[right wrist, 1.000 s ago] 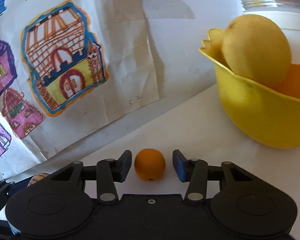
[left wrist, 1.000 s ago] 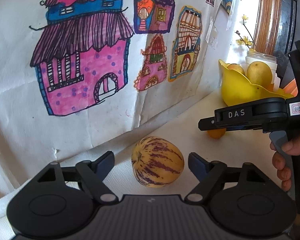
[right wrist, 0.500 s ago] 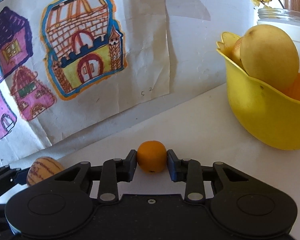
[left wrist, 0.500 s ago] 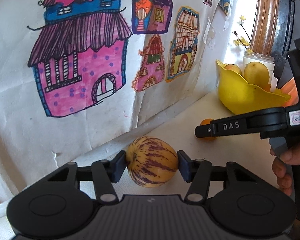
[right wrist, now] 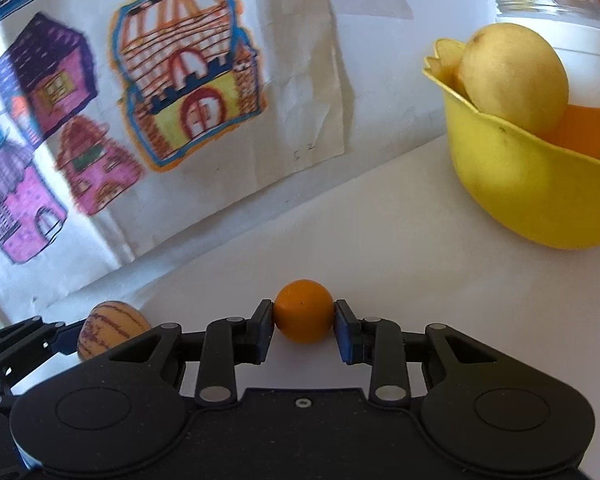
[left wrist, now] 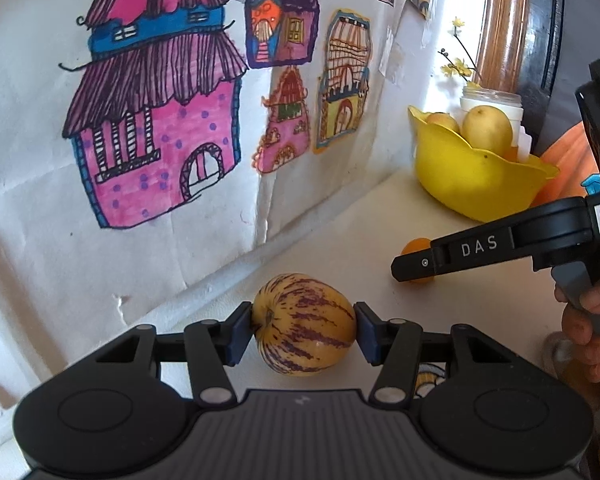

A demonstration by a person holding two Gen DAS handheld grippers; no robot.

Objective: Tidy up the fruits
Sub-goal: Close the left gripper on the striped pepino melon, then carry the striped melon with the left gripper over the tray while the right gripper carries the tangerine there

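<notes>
Round yellow purple-striped melon (left wrist: pixel 305 325) clamped between the pads of the left gripper (left wrist: pixel 305 330), near the white tabletop's (right wrist: pixel 380 232) wall edge. Small orange citrus fruit (right wrist: pixel 304 311) pinched in the right gripper (right wrist: pixel 304 330). Yellow plastic bowl (right wrist: pixel 528 184) of fruit well apart, toward the far right corner.

A white table (right wrist: pixel 380 216) runs along the paper-covered wall. On it rest a yellow bowl (right wrist: pixel 512 184), a striped melon (left wrist: pixel 305 325) and a small orange (right wrist: pixel 304 311).
</notes>
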